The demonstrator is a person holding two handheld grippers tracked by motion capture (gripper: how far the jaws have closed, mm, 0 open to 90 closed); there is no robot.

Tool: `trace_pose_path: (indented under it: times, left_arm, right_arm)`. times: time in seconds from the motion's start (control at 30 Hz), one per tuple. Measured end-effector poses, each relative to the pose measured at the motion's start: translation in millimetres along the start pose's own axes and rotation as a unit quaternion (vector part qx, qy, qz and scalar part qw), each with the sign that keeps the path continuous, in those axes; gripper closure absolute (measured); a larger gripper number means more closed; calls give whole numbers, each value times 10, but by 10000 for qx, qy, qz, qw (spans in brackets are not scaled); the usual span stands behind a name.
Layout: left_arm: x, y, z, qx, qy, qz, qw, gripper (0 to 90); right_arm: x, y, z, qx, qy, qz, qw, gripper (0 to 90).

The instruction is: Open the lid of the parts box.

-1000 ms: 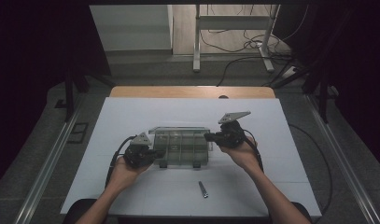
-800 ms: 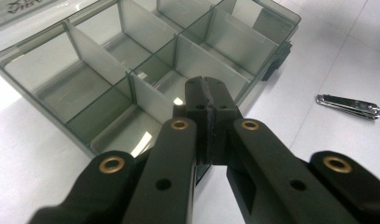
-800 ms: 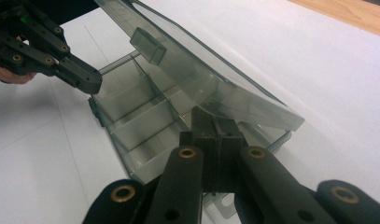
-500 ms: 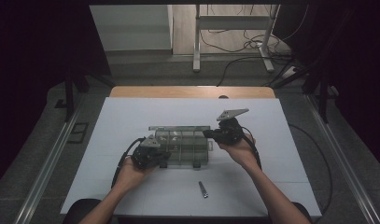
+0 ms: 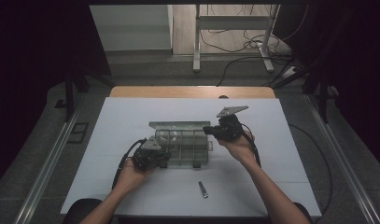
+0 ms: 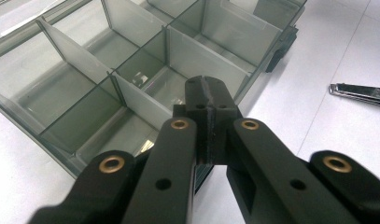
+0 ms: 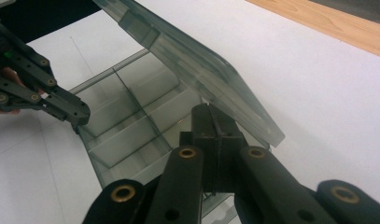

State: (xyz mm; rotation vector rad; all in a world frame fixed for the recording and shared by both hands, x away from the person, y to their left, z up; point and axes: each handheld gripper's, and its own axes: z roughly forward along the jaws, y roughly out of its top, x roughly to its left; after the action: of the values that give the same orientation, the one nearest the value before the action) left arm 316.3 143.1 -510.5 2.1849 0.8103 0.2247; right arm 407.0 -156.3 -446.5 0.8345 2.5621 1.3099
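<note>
Small metal clipper-like tool [image 5: 203, 189] lay on white tabletop [image 5: 281, 154] — wooden strip [image 5: 192, 92] at far edge, cables [image 5: 253, 44] on floor.

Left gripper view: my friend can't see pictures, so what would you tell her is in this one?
The left gripper, its two black fingers pressed shut, points over the near edge of a clear plastic box split by dividers into compartments. One middle compartment holds a small shiny item, too small to name. A metal nail clipper lies on the white table at the right.

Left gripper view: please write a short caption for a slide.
Shut left gripper over an open, clear compartment box; metal clip lies beside.
</note>
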Motion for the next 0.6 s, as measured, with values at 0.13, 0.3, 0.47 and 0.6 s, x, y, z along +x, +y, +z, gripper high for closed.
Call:
trace_pose_path:
  times: [0.13, 0.3, 0.47, 0.6]
  left_arm:
    - [6, -4, 1, -19, -24, -5, 10000, 898]
    - [6, -6, 3, -27, -29, 0, 10000, 898]
    - [11, -7, 3, -35, -47, 1, 10000, 898]
    - [17, -8, 2, -37, -69, -11, 10000, 897]
  right_arm:
    - [-23, 15, 20, -18, -20, 9, 10000, 892]
    - [-48, 36, 37, -39, -47, 14, 10000, 893]
    - [-83, 53, 53, -59, -71, 14, 10000, 892]
    - [-101, 76, 61, -75, -88, 33, 9999, 893]
